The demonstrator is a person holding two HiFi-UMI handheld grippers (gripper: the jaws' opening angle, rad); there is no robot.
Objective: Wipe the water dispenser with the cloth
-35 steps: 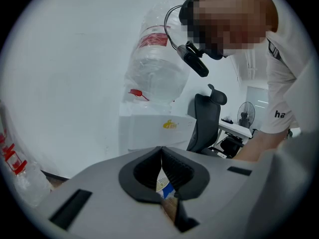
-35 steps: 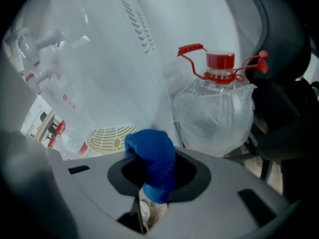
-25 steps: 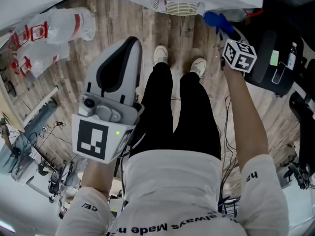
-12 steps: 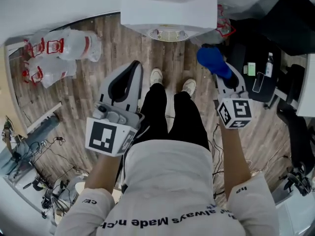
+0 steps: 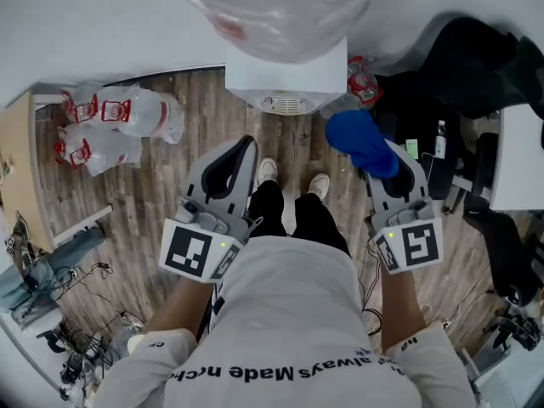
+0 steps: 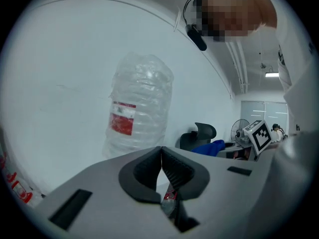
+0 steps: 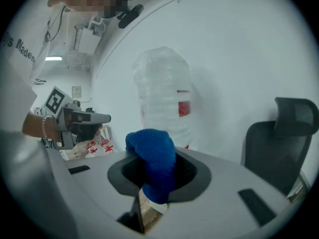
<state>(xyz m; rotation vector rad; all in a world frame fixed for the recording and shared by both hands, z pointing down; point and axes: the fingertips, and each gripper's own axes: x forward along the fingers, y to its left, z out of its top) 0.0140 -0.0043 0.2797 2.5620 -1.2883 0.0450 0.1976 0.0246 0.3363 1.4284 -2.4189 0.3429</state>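
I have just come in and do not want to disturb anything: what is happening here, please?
A person stands in front of a white water dispenser with a large clear bottle on top, holding a gripper in each hand. The right gripper is shut on a blue cloth and raised toward the dispenser; the cloth does not appear to touch it. The left gripper is shut and holds nothing. Wiping seems not yet begun.

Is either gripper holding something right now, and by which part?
Right gripper clamps the blue cloth by its lower end; left gripper is shut and empty.
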